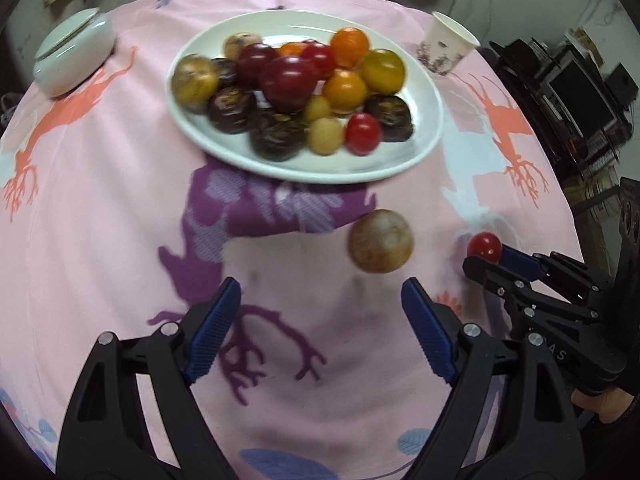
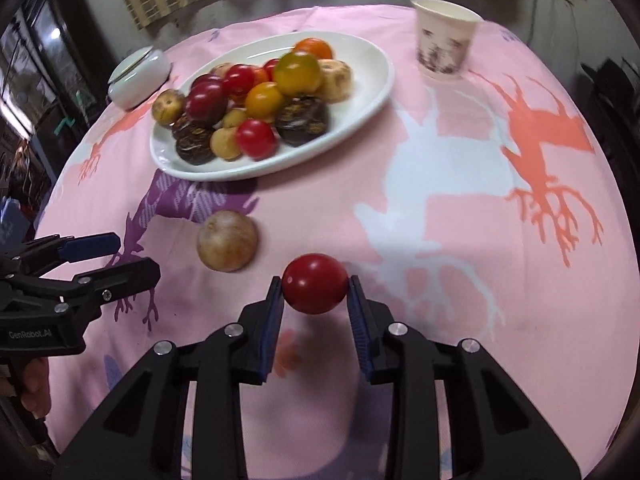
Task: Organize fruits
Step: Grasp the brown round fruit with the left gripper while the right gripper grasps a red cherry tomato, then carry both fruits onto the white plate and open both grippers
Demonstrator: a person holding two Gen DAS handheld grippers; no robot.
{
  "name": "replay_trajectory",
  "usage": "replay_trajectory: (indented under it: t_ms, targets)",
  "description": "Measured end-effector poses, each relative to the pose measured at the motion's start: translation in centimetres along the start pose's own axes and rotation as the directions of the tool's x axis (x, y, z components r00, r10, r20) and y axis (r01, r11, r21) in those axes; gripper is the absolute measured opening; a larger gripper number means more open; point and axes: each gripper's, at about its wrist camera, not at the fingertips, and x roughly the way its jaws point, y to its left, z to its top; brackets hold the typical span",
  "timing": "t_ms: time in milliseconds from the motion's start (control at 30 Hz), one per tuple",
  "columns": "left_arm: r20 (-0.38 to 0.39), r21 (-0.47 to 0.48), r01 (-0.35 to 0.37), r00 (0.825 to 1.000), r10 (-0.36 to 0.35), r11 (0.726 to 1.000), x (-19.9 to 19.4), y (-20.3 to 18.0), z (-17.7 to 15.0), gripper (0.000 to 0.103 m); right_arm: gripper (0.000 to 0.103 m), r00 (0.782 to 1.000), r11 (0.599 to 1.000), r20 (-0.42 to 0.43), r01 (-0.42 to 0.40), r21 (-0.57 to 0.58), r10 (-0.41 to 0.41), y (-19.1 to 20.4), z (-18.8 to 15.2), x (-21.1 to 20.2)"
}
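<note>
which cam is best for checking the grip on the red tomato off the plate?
Right wrist view: the red tomato sits centred and large between the right hand-held gripper fingers, both pads against its sides. Left wrist view shows the same tomato small at the right edge, partly hidden by that gripper's fingers.

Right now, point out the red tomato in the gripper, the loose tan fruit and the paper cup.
red tomato (image 2: 315,283), right wrist view, front face.
tan fruit (image 2: 227,246), right wrist view, middle.
paper cup (image 2: 443,42), right wrist view, side wall.

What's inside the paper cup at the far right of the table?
The paper cup stands upright; only its rim and a strip of pale inner wall show. Its bottom is hidden by its own wall, so any contents cannot be seen.
</note>
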Motion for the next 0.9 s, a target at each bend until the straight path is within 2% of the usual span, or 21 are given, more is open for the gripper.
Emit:
replay_trajectory:
  t_ms: [133,200,233,300,333,400,700,900]
  targets:
    - [-0.005,0.022,0.005,1.0,-0.005,1.0,1.4,-1.7,0.7,0.079,0.032,1.0,0.999,0.006,0.028,0.038,-0.028,-1.5,-1.0,-0.8]
    - [-0.011,0.042,0.01,1.0,-0.009,0.999,2.2,-2.7,1.1,0.07,0.032,1.0,0.998,0.006,0.025,0.056,-0.025,-2.1,-1.5,-1.1]
    - [-0.016,0.054,0.011,1.0,-0.01,0.999,2.5,-3.1,1.3,0.068,0.032,1.0,0.998,0.006,0.026,0.064,-0.027,-2.4,-1.6,-1.2]
    - [-0.032,0.076,0.007,0.999,-0.005,0.997,3.5,-3.9,1.6,0.056,0.032,1.0,0.997,0.006,0.027,0.072,-0.027,-2.7,-1.7,-1.3]
    - [-0.042,0.079,0.004,0.999,-0.001,0.997,4.0,-4.0,1.7,0.054,0.032,1.0,0.997,0.007,0.026,0.075,-0.027,-2.8,-1.8,-1.4]
    - [-0.017,0.085,-0.017,1.0,0.018,0.996,4.1,-4.1,1.8,0.04,0.032,1.0,0.997,0.009,0.027,0.077,-0.028,-2.9,-1.6,-1.4]
    - [-0.02,0.028,-0.001,1.0,0.002,1.0,2.4,-1.8,1.5,0.039,0.032,1.0,0.998,0.015,-0.003,0.067,0.002,-2.0,-0.5,-1.1]
    - [0.013,-0.011,-0.044,0.999,0.044,0.999,-0.5,0.2,1.6,0.039,0.032,0.999,0.998,0.028,-0.037,0.057,0.035,-0.8,0.5,-1.4]
